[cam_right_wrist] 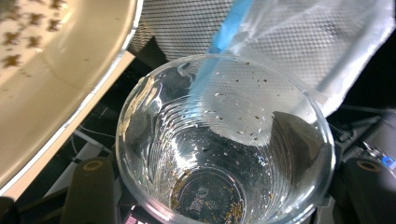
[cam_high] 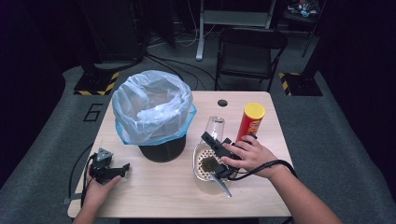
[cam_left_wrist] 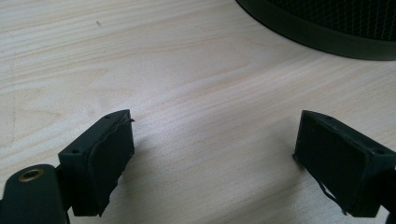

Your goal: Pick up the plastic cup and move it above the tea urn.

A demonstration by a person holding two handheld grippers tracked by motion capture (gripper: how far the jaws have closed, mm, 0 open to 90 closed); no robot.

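A clear plastic cup (cam_high: 215,126) is tipped over a cream bowl (cam_high: 198,163) that holds brown scraps, right of the table's middle. My right gripper (cam_high: 215,141) is shut on this cup. In the right gripper view the cup (cam_right_wrist: 224,140) sits between the two jaws with its mouth toward the camera; wet specks and brown crumbs cling inside it. The bowl (cam_right_wrist: 56,70) fills that view's upper left. My left gripper (cam_high: 122,168) rests on the table at the left, open and holding nothing. Its two fingers (cam_left_wrist: 107,158) stand wide apart over bare wood.
A black mesh bin (cam_high: 161,151) lined with a pale blue bag (cam_high: 152,105) stands at the table's middle left, close to the cup. A red chip can (cam_high: 250,122) with a yellow lid stands behind my right hand. A grey utensil handle (cam_high: 224,185) sticks out of the bowl.
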